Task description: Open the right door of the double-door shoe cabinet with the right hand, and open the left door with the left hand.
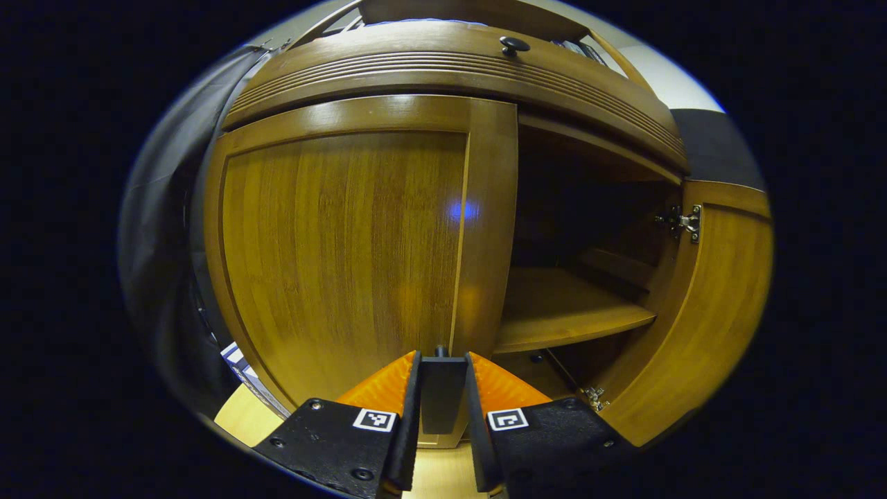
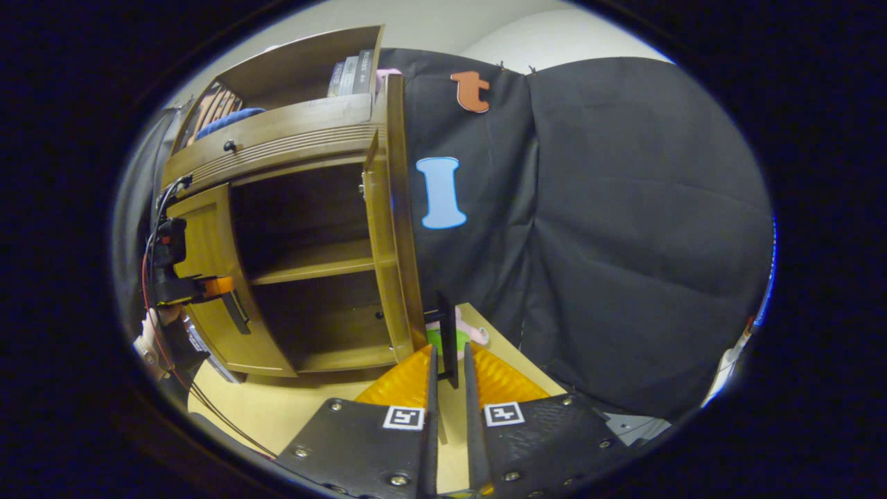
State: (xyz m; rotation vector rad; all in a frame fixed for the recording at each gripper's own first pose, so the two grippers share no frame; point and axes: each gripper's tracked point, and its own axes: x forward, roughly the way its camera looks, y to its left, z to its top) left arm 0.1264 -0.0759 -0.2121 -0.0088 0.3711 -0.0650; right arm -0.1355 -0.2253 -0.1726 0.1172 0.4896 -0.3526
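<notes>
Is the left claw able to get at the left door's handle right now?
Probably yes: the left claw already has the handle between its fingers on the closed left door, nothing in between.

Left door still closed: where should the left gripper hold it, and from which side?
By the dark handle standing out from the left door near its free edge, beside the open compartment. Come straight from the front, one finger on each side of the slim vertical bar. The left gripper already has it between its fingers; full clamping is unclear.

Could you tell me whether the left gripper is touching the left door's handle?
Touching: the left gripper view shows the left gripper clamped on the dark handle of the left door.
</notes>
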